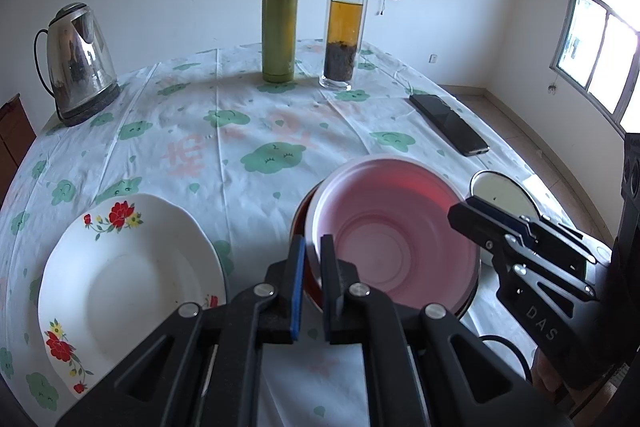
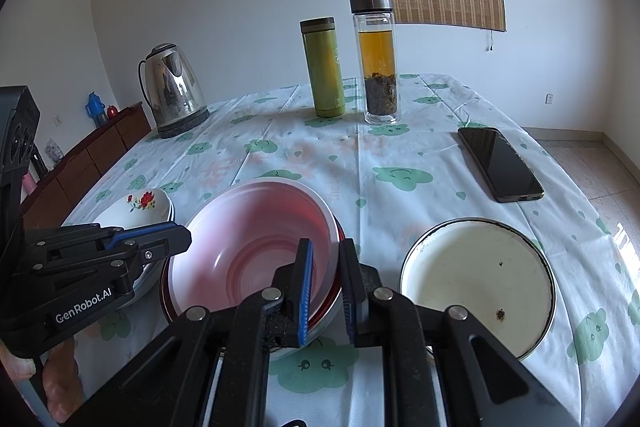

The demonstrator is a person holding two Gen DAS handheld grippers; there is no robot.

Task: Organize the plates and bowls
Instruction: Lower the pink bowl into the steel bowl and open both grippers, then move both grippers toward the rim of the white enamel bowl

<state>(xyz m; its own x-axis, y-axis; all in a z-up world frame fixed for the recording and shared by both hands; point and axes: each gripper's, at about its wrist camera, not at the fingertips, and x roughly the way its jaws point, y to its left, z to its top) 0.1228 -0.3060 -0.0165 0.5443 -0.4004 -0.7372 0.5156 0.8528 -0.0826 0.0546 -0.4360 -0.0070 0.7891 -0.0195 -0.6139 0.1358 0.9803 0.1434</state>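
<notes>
My left claw (image 1: 313, 255) and right claw (image 2: 325, 259) each pinch the pink bowl's (image 1: 394, 223) rim; it sits mouth-up, tilted, hiding the red bowl (image 2: 339, 291) beneath.

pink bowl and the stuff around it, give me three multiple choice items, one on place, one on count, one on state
1. In the right wrist view, what lies to the right of the pink bowl?
A. kettle
B. cream plate
C. phone

2. How many bottles stand upright at the far side of the table?
A. one
B. two
C. four

3. The left gripper is:
A. wide open above the table
B. closed on the pink bowl's rim
C. holding the kettle

Answers:
1 B, the cream plate sits beside the bowl on that side.
2 B, only the green flask and the glass tea bottle stand there.
3 B, the left wrist view shows the rim pinched between its fingers.
</notes>
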